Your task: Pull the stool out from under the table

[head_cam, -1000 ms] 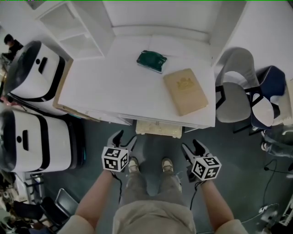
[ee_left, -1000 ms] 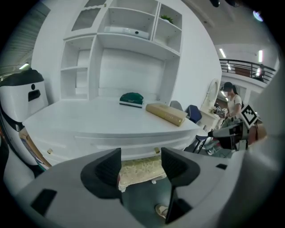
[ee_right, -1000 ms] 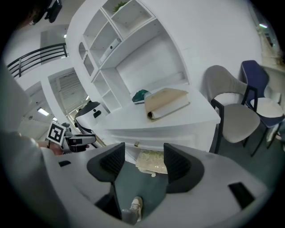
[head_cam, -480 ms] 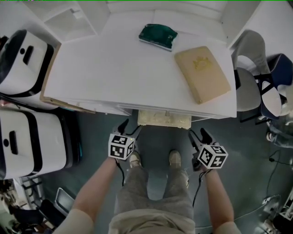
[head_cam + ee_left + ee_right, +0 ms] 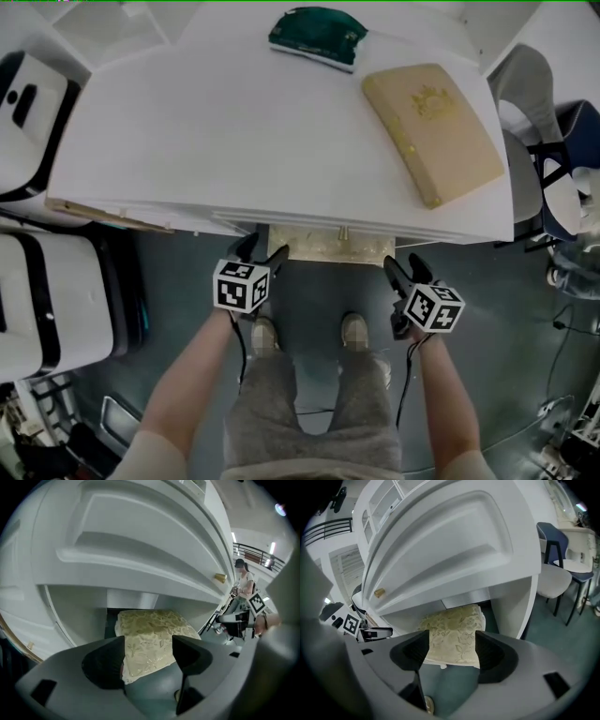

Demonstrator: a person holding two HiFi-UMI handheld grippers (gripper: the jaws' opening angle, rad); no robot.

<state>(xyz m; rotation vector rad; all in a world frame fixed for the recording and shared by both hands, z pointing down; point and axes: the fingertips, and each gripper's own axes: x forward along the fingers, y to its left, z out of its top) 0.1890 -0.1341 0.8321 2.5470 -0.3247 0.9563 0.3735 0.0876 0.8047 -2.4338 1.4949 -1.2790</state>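
The stool sits tucked under the table, with only its cushioned front edge showing. The left gripper and right gripper have sunk to flank that edge. Their jaws have just been opening and are empty, clear of the stool, so a grasp looks to be next.

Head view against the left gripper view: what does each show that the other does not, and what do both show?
Only the head view: the dark green pouch and the tan embossed book on the tabletop. Only the left gripper view: a person standing in the distance and a dark railing behind. Both: the white table and the cream floral-cushioned stool under it.
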